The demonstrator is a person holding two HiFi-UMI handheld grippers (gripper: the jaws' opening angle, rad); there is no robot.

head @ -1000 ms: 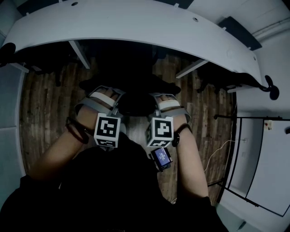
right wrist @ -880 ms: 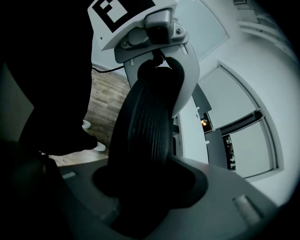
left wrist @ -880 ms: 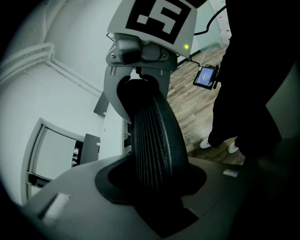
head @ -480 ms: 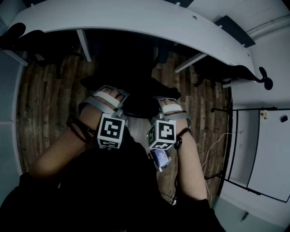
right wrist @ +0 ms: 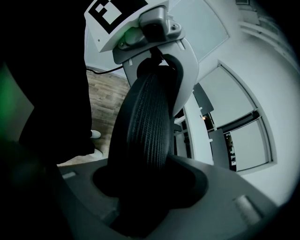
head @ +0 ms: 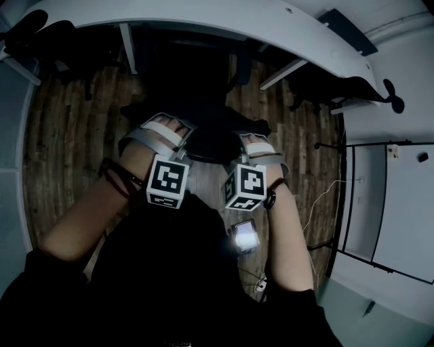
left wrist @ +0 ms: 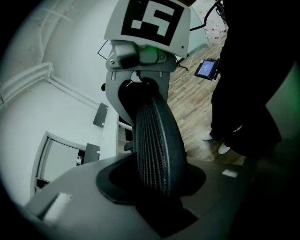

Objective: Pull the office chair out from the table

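While the office chair [head: 196, 88] is only partly clear of the table [head: 203, 20], this entry lists holdings and hazards by view.

Head view. Office chair: black, seat end at the table edge, backrest [head: 211, 146] on the side away from the table. Left tool [head: 165, 130] and right tool [head: 252, 144]: both set on the backrest's top rim, side by side, the person's legs directly on the far side from the table. Wooden floor [head: 61, 135]: a thin cable [head: 319, 227] and a small lit screen [head: 244, 235] lie farther from the table than the chair.

Left gripper view. Left tool clamped on the ribbed mesh rim of the backrest, which fills the gap between its jaws. The person's shoes [left wrist: 224, 149] stand just off the chair, away from the table.

Right gripper view. Right tool likewise clamped on the same mesh rim, nothing else between its jaws.

Hazards, judged:
- Rounded, yielding rim: a sharp tug could slip either tool off.
- Uneven pull between the tools: the seat could swivel rather than roll straight away from the table.
- Base could roll into the shoes.
- Castors could snag the cable.
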